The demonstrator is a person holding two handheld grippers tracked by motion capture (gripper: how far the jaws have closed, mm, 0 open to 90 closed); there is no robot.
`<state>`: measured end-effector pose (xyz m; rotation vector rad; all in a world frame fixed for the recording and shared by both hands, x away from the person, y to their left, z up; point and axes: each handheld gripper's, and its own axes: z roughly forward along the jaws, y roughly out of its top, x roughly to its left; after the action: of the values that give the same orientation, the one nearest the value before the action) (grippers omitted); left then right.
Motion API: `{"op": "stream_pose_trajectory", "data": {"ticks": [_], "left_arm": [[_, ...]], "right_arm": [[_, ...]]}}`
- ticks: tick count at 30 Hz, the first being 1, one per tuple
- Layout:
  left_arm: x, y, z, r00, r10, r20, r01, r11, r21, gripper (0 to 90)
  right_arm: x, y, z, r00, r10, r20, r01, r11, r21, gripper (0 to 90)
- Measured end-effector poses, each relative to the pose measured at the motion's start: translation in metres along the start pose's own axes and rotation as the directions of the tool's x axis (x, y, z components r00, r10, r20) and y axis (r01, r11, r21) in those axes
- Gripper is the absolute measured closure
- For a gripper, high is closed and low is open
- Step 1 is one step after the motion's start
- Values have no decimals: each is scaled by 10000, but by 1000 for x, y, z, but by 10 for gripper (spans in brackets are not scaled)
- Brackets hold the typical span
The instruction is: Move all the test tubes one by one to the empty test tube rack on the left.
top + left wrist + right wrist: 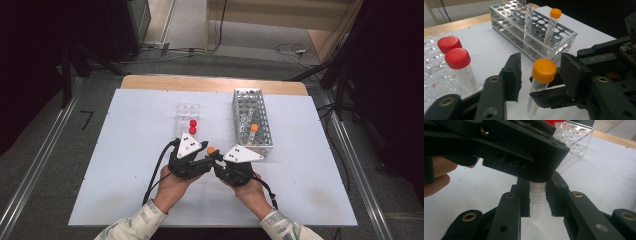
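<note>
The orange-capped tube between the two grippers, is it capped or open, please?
Capped: the orange cap sits on the tube, which the right gripper clamps.

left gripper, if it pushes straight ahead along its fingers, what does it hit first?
Likely the orange-capped tube held by the right gripper, right between the left gripper's open fingers; the metal rack sits beyond, depth uncertain.

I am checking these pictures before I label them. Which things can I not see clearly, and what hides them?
- Orange-capped tube: in the right gripper view its cap and upper part are hidden by the left gripper.
- Red-capped tubes: in the high view too small to tell apart from their clear rack.
- Right gripper: in the left gripper view its body is cut off by the right edge.
- Metal rack: in the high view its holes are too small to count.
</note>
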<state>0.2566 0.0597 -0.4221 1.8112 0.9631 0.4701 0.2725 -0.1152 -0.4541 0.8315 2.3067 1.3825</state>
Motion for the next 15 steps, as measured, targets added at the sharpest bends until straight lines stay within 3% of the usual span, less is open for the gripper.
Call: {"op": "stream_pose_trajectory", "data": {"ticks": [4, 12, 13, 15], "left_arm": [[1, -1, 0, 10000, 25, 59, -26, 10000, 73, 664], [3, 0, -1, 9999, -55, 153, 54, 10000, 50, 702], [4, 0, -2, 9998, -95, 153, 94, 10000, 16, 703], [6, 2, -4, 9998, -155, 136, 156, 9999, -58, 703]], "right_arm": [[0, 0, 0, 10000, 14, -3, -14, 10000, -1, 713], [0, 0, -1, 10000, 12, -15, -12, 10000, -13, 706], [0, 0, -1, 10000, 19, -64, -19, 10000, -16, 662], [0, 1, -1, 9996, -27, -274, 28, 10000, 40, 486]]}}
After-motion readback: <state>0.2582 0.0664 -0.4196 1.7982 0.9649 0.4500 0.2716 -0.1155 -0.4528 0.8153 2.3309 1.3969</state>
